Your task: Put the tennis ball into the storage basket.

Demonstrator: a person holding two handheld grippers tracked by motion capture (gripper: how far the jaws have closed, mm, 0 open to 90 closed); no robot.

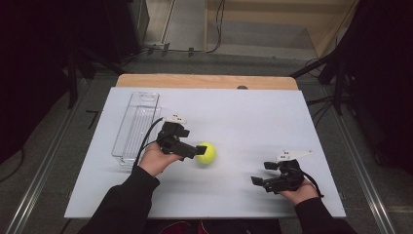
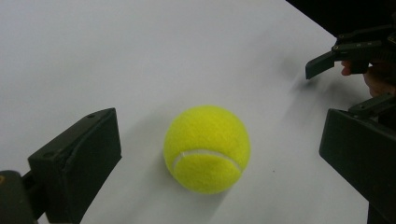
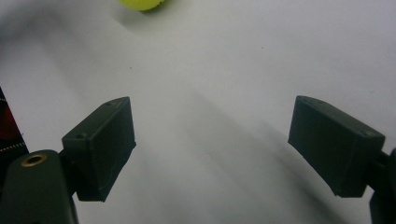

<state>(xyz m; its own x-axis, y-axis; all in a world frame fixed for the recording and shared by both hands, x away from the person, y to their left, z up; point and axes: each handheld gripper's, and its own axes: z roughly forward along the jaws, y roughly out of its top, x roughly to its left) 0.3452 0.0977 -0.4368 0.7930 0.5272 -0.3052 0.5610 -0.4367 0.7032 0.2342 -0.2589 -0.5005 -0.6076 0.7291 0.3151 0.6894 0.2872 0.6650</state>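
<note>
Surface: lying white and wide, carrying everything in play.
Clear bin: sitting at the far left of the surface, just beyond the left hand, looking empty.
Left tongs: closing in on the ball, jaws spread wide to either side of it in the left gripper view, gripping nothing yet.
Right tongs: hovering low near the right front edge, well apart from the ball, jaws gaping, holding nothing.
Tennis ball: resting on the surface near its middle, between the left jaws but not touched by them.
Step in hand: judging it the approach for a grasp.
Next move: calling for easing forward a touch, then squeezing evenly so the ball is not rolling away; the bin looking the likely destination.
</note>
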